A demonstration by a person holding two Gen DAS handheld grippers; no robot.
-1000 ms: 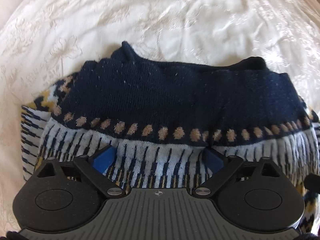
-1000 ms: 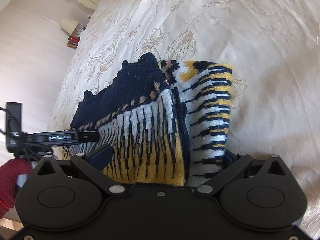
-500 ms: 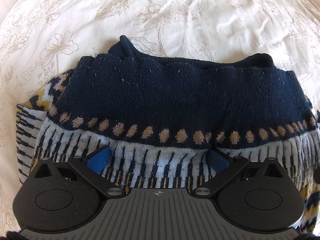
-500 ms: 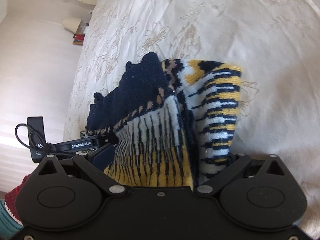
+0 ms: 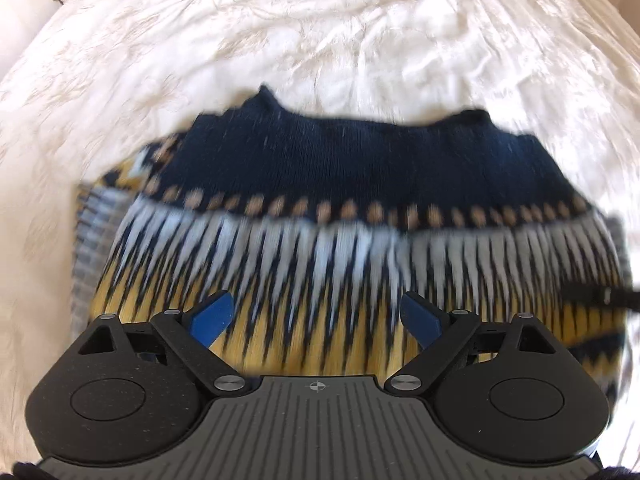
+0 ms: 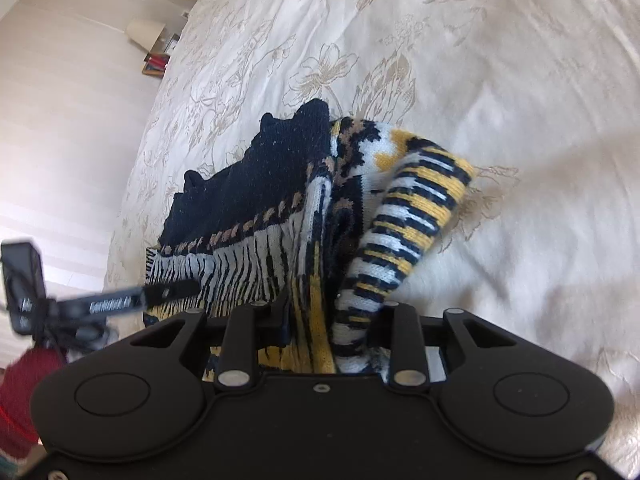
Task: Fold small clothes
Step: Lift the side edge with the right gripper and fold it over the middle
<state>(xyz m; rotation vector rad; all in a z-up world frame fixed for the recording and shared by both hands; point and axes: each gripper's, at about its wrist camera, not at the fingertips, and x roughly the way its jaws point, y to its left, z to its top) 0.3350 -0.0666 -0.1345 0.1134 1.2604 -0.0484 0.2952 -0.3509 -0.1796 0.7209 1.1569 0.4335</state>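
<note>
A small knitted sweater (image 5: 340, 200), navy with white, yellow and tan patterns, lies folded on the bed. My left gripper (image 5: 318, 318) is open, its blue pads (image 5: 212, 316) spread wide just above the sweater's yellow near edge, holding nothing. In the right wrist view the sweater (image 6: 288, 208) shows from its end, layers stacked, a striped sleeve (image 6: 412, 224) sticking out right. My right gripper (image 6: 332, 320) is shut on the sweater's near edge; the fingertips are buried in the knit.
A cream floral bedspread (image 5: 320, 32) lies all around the sweater. The left gripper's body (image 6: 80, 304) shows at the left of the right wrist view. A lamp and bedside shelf (image 6: 152, 44) stand beyond the bed's far edge.
My left gripper has pulled back, so more of the sweater's yellow edge shows; its view is blurred by motion. My right gripper has closed on the sweater's near edge.
</note>
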